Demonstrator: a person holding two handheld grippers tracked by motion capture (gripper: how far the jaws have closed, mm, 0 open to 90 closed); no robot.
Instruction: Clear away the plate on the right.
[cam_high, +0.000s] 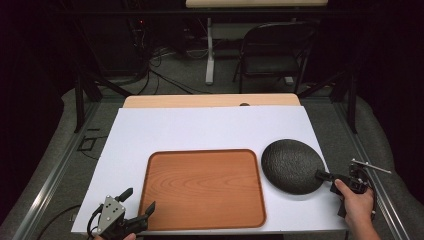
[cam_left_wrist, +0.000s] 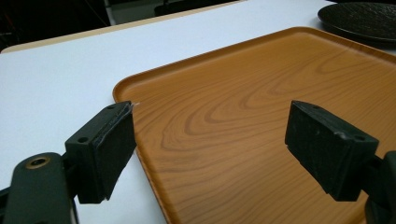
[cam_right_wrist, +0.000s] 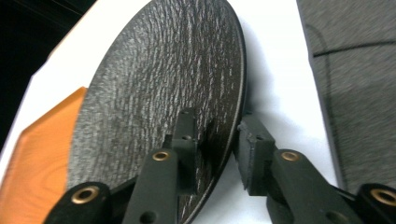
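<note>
- Two grippers on the white table (cam_high: 200, 127). Your left gripper (cam_high: 136, 201) sits at the near left corner, just beside the wooden tray (cam_high: 202, 187).
- In the left gripper view the left gripper (cam_left_wrist: 210, 149) has its jaws spread wide with nothing between them. One jaw hangs over the white surface at the tray's edge, the other over the tray (cam_left_wrist: 243, 116) itself.
- Your right hand (cam_high: 356, 205) holds the right gripper (cam_high: 324, 175) at the near right edge of the black plate (cam_high: 292, 165).
- In the right gripper view the right gripper (cam_right_wrist: 217, 144) straddles the plate's rim: one jaw on the textured top face, the other under the edge. The pads sit close on the plate (cam_right_wrist: 159, 93); whether they actually press it, you cannot tell.
- The plate lies right of the tray, just beside it, on the white surface.
- The tray is bare.
- A folding chair (cam_high: 272, 50) stands on the floor beyond the table.
</note>
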